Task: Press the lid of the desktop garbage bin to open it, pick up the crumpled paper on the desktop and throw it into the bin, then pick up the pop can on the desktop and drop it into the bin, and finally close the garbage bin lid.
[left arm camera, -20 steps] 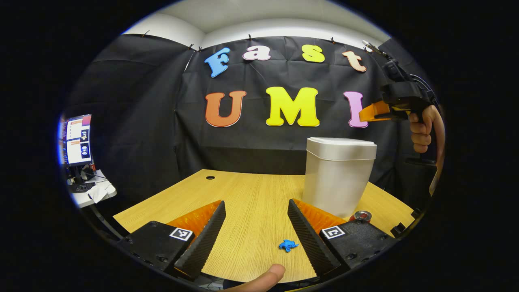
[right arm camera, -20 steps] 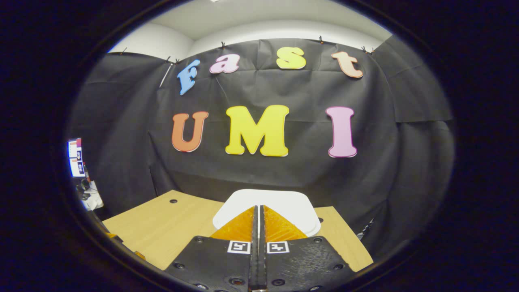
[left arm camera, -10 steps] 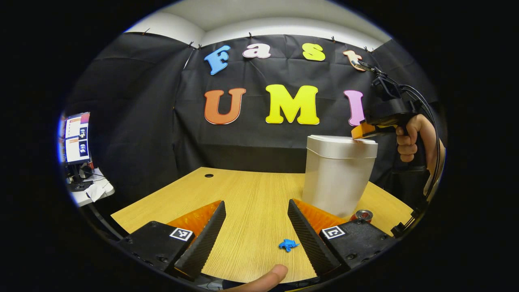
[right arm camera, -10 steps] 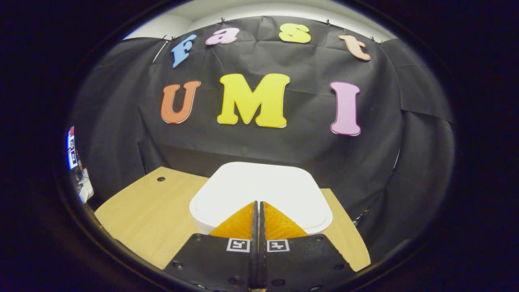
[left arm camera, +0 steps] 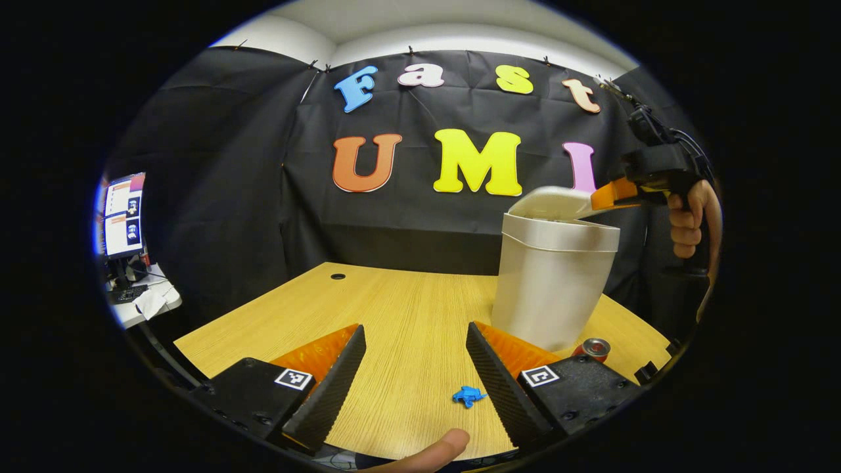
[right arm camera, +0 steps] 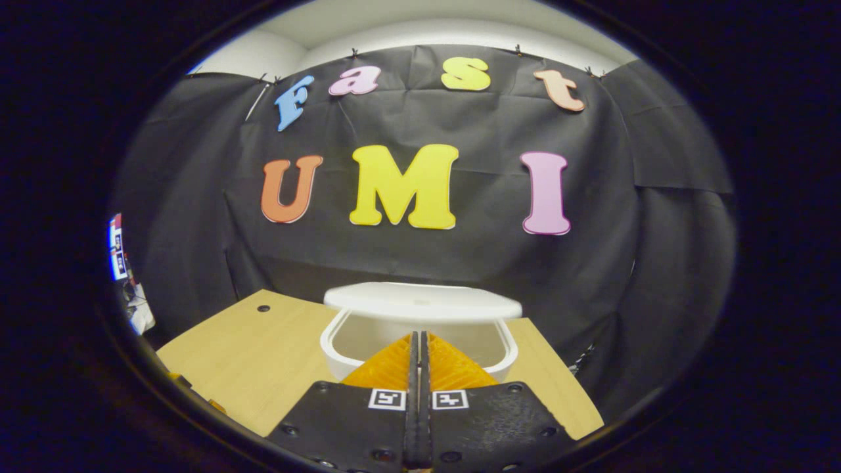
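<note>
The white desktop bin (left arm camera: pixel 548 289) stands on the wooden table (left arm camera: pixel 394 309) at the right, its lid (left arm camera: pixel 548 200) popped partway up. My right gripper (left arm camera: pixel 596 196), held by a hand (left arm camera: pixel 686 220), hovers shut at the lid's right edge. In the right gripper view its shut fingers (right arm camera: pixel 416 336) point over the bin's open rim (right arm camera: pixel 335 348), with the raised lid (right arm camera: pixel 420 301) just beyond. A small blue crumpled paper (left arm camera: pixel 468 396) lies by my open left gripper (left arm camera: pixel 415 328), close to its right finger. The red pop can (left arm camera: pixel 594 348) lies at the bin's base.
A monitor (left arm camera: pixel 121 213) and a cluttered side desk (left arm camera: pixel 141 302) stand off the table's left. A cable hole (left arm camera: pixel 338 276) sits at the table's far edge. A fingertip (left arm camera: pixel 430 452) shows at the near edge.
The right gripper came down onto the bin's shut lid, then lifted; the lid has sprung partway up. The left gripper has stayed open and nearly still.
</note>
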